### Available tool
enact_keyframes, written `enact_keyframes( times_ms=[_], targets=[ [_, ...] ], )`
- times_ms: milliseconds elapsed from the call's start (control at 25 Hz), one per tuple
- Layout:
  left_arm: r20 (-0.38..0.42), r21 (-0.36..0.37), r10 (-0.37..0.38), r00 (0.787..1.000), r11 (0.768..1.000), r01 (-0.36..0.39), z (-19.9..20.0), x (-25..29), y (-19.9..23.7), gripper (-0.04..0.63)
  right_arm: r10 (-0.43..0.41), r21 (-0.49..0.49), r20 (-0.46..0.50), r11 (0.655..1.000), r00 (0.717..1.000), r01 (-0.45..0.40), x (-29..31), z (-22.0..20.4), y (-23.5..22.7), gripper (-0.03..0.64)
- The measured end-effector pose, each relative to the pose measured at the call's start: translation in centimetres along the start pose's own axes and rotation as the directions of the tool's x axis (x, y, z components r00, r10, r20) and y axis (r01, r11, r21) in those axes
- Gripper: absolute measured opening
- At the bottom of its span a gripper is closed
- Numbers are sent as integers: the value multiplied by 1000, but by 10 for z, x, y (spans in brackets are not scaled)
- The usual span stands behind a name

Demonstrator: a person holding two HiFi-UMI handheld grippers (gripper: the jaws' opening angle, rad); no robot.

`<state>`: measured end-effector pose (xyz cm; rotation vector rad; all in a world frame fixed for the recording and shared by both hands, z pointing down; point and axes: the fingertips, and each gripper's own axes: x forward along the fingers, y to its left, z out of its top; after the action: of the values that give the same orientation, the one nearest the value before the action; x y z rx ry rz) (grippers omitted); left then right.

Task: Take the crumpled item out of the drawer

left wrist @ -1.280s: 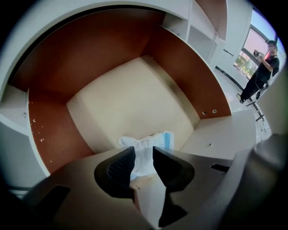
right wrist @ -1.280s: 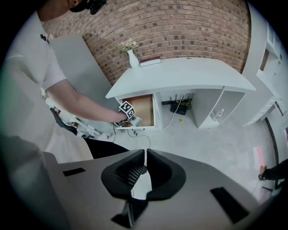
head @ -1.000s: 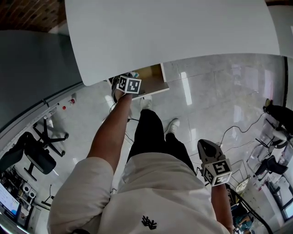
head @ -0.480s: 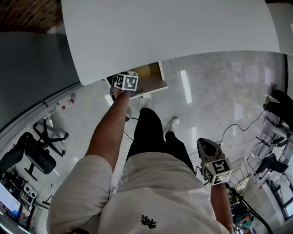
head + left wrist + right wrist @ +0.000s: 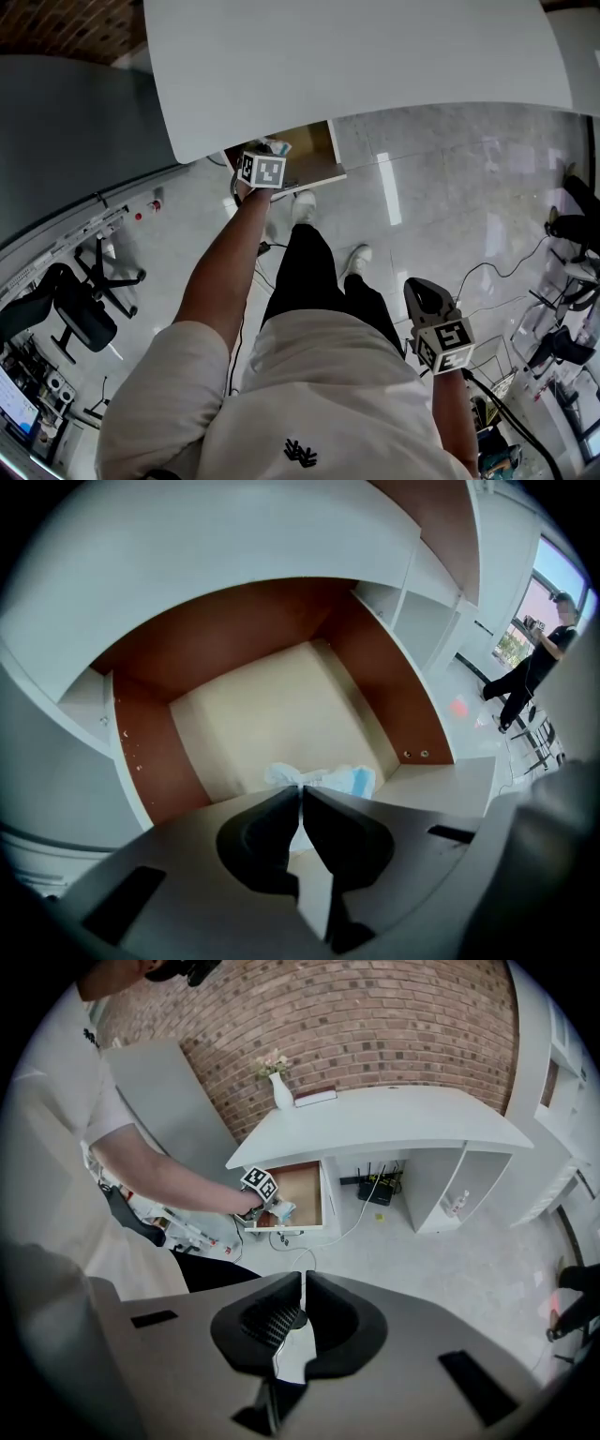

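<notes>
The crumpled item is a white and blue wad. It sticks out from the tips of my left gripper, whose jaws have just been closing and are now shut on it. The wad hangs just above the pale floor of the open wooden drawer. In the head view, the left gripper is over the drawer under the white desk, and the item shows beside the marker cube. My right gripper hangs by the person's right hip, and its jaws are shut on nothing.
The curved white desk top overhangs the drawer. The person's legs and shoes stand just in front of it. An office chair stands to the left. Cables trail on the tiled floor. A vase stands on the desk.
My left gripper has risen a little inside the drawer, with the white and blue wad now showing at its tips. The right gripper has stayed in place.
</notes>
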<state>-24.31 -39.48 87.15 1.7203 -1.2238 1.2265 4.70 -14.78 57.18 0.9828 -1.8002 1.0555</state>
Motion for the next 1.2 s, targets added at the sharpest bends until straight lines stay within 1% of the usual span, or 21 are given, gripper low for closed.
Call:
enact_keyframes(
  times_ms=[240,440,600,680,800,960,1200],
  targets=[
    [70,-7,6,998,1000,-5,5,-47,-22,31,12,-36,52,999,999,-10,-23,-23,-11,38],
    [120,-26,12,993,1000,-9,-1,-98,-42,29,33,-64,102,998,994,-26,-50,-44,-15,38],
    [168,-48,14,986,999,-6,-6,-145,-63,29,39,-76,204,997,978,-24,-70,-69,-28,38],
    [198,-50,12,980,999,-2,-8,-167,-76,29,41,-79,231,997,972,-23,-83,-81,-32,38],
    [258,-48,11,966,999,2,-8,-208,-99,29,45,-88,257,996,965,-24,-106,-97,-36,38],
    [309,-39,-3,951,999,16,-16,-268,-135,29,59,-116,284,993,957,-26,-133,-122,-44,38],
    [359,4,-64,931,998,67,-44,-337,-195,29,80,-166,326,986,942,-26,-169,-156,-52,37]
  ],
)
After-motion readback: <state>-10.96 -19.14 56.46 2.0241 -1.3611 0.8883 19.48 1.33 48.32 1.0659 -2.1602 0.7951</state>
